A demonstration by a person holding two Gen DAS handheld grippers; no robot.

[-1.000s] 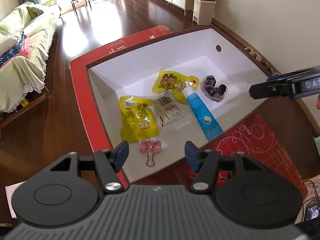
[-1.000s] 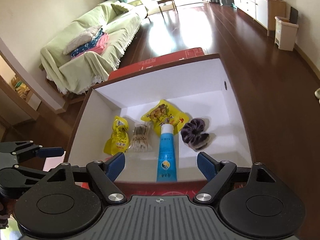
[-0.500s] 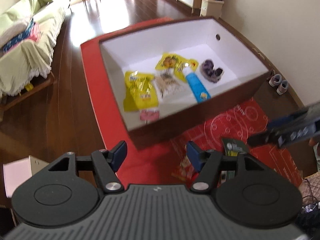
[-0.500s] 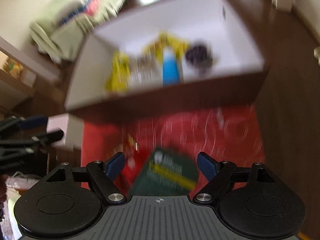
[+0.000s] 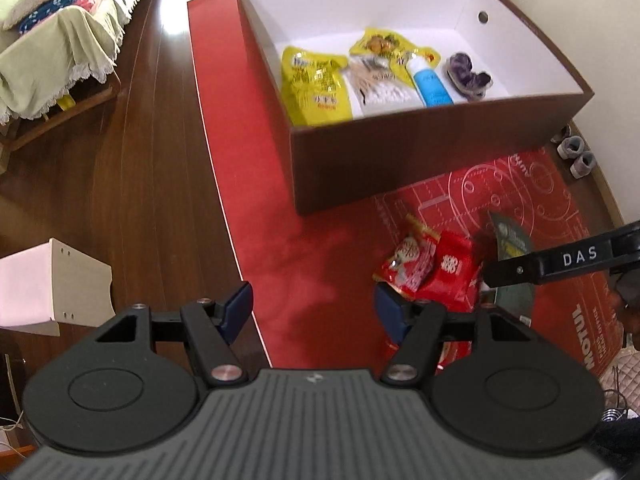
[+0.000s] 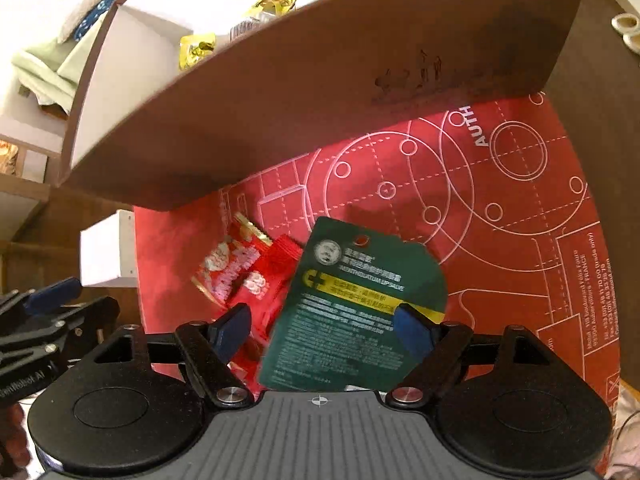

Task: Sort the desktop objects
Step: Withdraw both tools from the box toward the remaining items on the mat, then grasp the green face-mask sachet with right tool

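Counter: red mat point(image 5: 280, 248).
Box point(image 5: 420, 156): ahead; holds sorted items.
Right claw point(image 6: 322, 330): spread wide, straddling green card point(image 6: 360, 304), seemingly for pickup.
Left claw point(image 5: 312, 308): gaping, empty, waiting.

This is a home living room. A sofa point(image 5: 52, 40) draped in a pale green cover with a lace edge and piled cushions stands on a dark polished wooden floor point(image 5: 132, 184). A pair of small grey shoes point(image 5: 576, 154) sits by the wall, and a small white cabinet point(image 5: 48, 284) stands on the floor nearby.
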